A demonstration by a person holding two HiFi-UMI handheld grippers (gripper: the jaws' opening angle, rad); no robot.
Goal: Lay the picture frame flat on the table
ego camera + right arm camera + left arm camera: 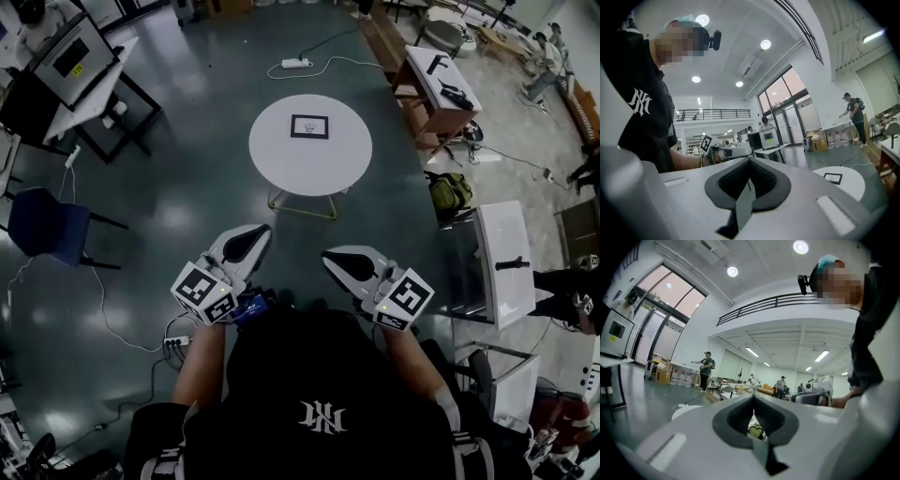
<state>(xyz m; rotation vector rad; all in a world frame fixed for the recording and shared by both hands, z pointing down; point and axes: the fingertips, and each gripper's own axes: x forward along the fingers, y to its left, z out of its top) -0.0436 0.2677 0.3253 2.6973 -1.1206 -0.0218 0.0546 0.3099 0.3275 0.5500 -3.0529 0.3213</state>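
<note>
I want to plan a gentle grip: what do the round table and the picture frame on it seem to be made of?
Round table: smooth white top with a matte look, perhaps laminate or painted wood; thin yellowish legs look like bent metal rod. Picture frame: thin dark border, wood or plastic; too small to tell.

Left tool (246, 243) and right tool (345, 262) closed, empty, held level
</note>
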